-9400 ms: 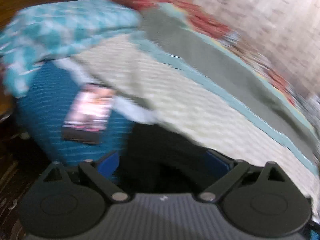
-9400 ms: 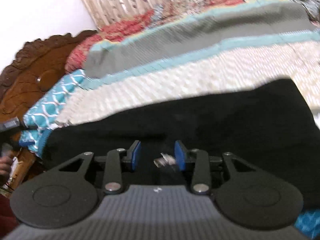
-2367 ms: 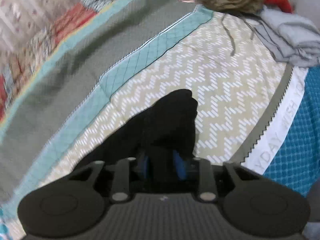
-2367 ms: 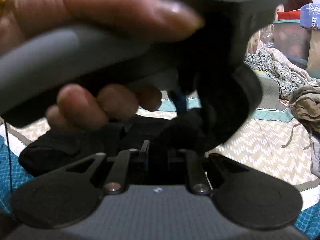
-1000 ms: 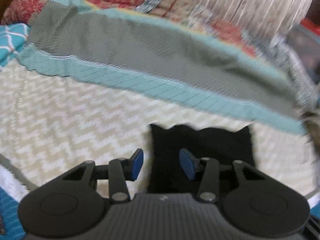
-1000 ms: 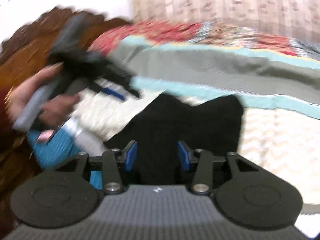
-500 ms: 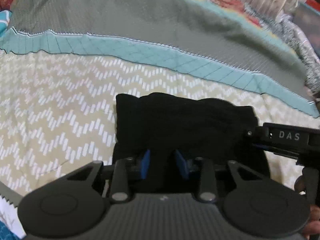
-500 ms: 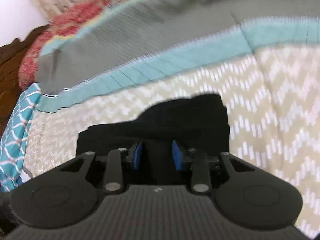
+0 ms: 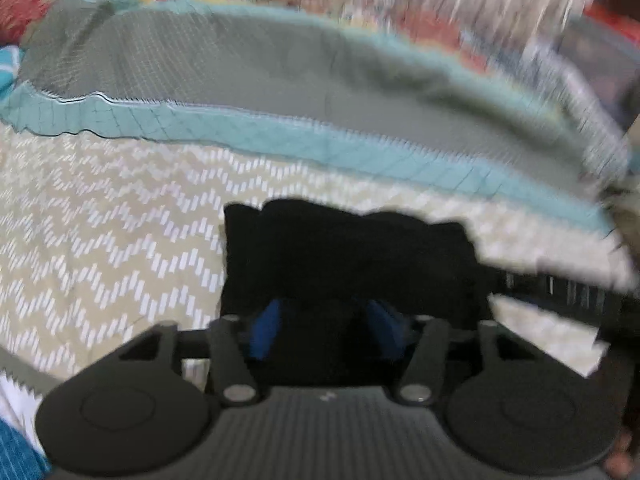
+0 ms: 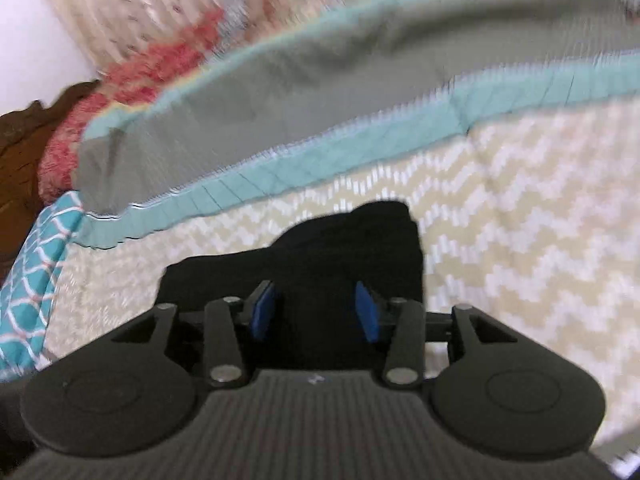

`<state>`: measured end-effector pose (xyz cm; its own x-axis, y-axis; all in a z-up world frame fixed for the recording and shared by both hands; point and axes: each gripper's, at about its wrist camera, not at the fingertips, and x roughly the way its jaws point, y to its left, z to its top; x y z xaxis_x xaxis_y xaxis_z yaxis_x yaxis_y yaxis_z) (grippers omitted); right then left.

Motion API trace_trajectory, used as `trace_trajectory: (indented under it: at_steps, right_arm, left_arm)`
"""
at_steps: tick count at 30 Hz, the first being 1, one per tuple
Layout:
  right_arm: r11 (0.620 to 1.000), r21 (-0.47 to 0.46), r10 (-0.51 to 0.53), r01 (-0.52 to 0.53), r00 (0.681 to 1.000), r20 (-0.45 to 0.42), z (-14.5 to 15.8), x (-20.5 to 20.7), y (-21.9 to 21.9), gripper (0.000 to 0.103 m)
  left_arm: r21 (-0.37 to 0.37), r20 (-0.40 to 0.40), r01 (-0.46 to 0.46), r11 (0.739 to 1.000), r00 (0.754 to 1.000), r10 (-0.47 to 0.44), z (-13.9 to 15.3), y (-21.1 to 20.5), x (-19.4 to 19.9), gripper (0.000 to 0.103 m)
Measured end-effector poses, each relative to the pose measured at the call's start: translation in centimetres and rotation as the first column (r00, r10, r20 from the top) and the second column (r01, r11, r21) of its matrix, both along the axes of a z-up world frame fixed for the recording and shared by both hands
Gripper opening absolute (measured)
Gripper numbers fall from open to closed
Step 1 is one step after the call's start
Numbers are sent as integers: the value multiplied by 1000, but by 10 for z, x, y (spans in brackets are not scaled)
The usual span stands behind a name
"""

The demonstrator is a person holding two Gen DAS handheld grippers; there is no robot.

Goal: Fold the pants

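The black pants [image 9: 344,256] lie folded in a compact bundle on the beige zigzag bedspread [image 9: 108,216]. My left gripper [image 9: 326,326] is open just above the bundle's near edge, its blue pads apart. In the right wrist view the same pants [image 10: 340,252] sit in front of my right gripper [image 10: 316,312], which is open over the bundle's near edge. The right gripper's dark body [image 9: 560,288] shows blurred at the right of the left wrist view.
The quilt has a teal band [image 9: 280,136] and a grey band [image 9: 260,64] beyond the pants. A teal patterned pillow [image 10: 36,248] and the wooden headboard [image 10: 20,140] are at the left. Striped curtains [image 10: 160,8] hang behind the bed.
Both grippers have opened from a narrow grip on the folded pants and let go. The bundle stays on the bedspread. Both views are blurred from motion.
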<state>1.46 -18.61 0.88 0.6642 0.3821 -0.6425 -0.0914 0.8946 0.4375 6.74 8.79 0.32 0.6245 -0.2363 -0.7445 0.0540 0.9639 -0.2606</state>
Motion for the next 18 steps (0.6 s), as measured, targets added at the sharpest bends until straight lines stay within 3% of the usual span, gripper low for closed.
trace_trajectory:
  at_steps: [2, 5, 8, 10, 11, 13, 16, 18]
  right_arm:
    - [998, -32, 59, -57, 996, 74, 11, -32, -1, 47]
    - [989, -25, 150, -148, 985, 86, 10, -69, -5, 47]
    - [982, -26, 187, -186, 982, 14, -15, -86, -4, 46]
    - [986, -2, 164, -166, 977, -135, -54, -80, -1, 45]
    - [989, 18, 145, -144, 985, -98, -60, -83, -2, 44]
    - [986, -29, 160, -162, 985, -69, -56, -83, 5, 44]
    - [984, -49, 170, -173, 984, -56, -47, -89, 6, 45]
    - [988, 4, 153, -153, 987, -50, -49, -98, -4, 46]
  left_arm:
    - [-60, 42, -10, 998, 999, 12, 7, 12, -22, 56]
    - [-89, -5, -22, 996, 1000, 22, -5, 22, -41, 50]
    - [-65, -63, -33, 997, 998, 28, -31, 21, -52, 51]
    - [-17, -68, -37, 999, 997, 36, -39, 13, -53, 51]
    - [5, -67, -35, 999, 997, 35, -40, 9, -53, 52]
    - [53, -68, -29, 998, 997, 32, -39, 3, -49, 54]
    - [37, -69, -49, 998, 996, 51, -33, 8, -51, 55]
    - [21, -50, -69, 997, 996, 70, -28, 13, -62, 60]
